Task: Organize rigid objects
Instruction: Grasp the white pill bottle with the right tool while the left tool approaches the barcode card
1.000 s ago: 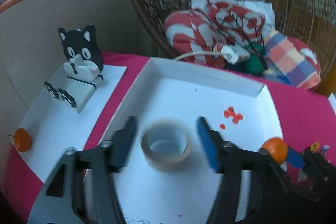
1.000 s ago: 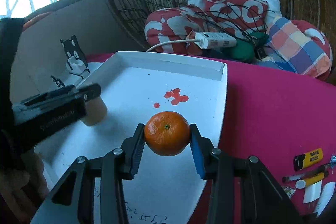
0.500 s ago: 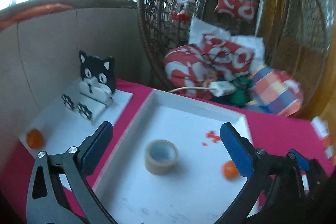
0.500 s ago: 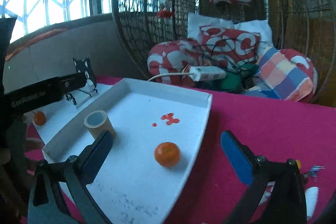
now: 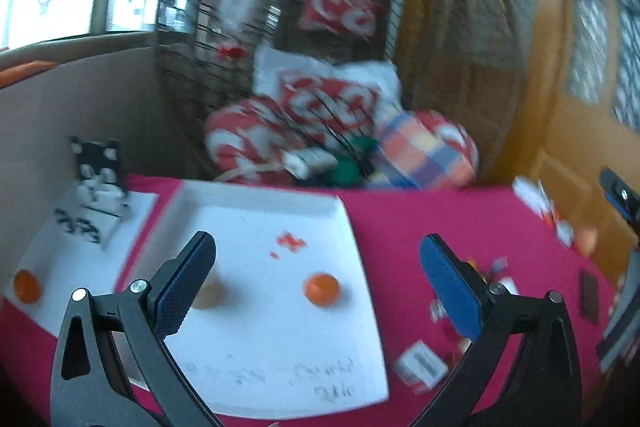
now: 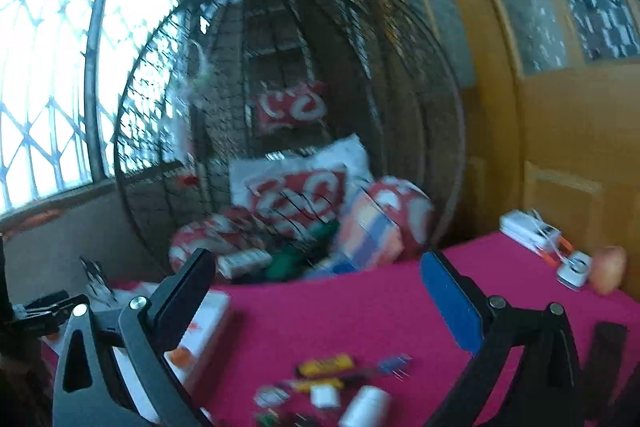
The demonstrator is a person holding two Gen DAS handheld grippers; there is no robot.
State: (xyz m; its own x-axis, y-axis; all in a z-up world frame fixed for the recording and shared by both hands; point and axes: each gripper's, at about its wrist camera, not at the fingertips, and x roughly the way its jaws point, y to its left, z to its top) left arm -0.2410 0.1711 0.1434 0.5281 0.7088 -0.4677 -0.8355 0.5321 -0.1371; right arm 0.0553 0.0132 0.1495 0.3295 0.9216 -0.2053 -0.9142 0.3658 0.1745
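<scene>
A white tray (image 5: 256,347) lies on the red cloth. In it are an orange (image 5: 321,289) and a tan tape roll (image 5: 210,293), the roll half hidden behind my left finger. My left gripper (image 5: 316,243) hovers above the tray's near side, open and empty. My right gripper (image 6: 316,263) is also open and empty, held over the red cloth to the right of the tray (image 6: 210,311) and pointing at the wicker chair. The orange (image 6: 182,355) shows as a blur by its left finger.
A second orange (image 5: 26,285) and a black cat figure (image 5: 98,163) sit on a white sheet at the left. Small items litter the cloth at the right: a yellow piece (image 6: 324,365), a white cylinder (image 6: 366,407), a white box (image 5: 422,363), a dark bar (image 5: 589,295). A wicker chair (image 6: 280,67) with cushions stands behind.
The right gripper opened and let go of the orange, which now lies in the tray. The left opened wide off the tape roll. Both drew back and rose; the right swung rightwards.
</scene>
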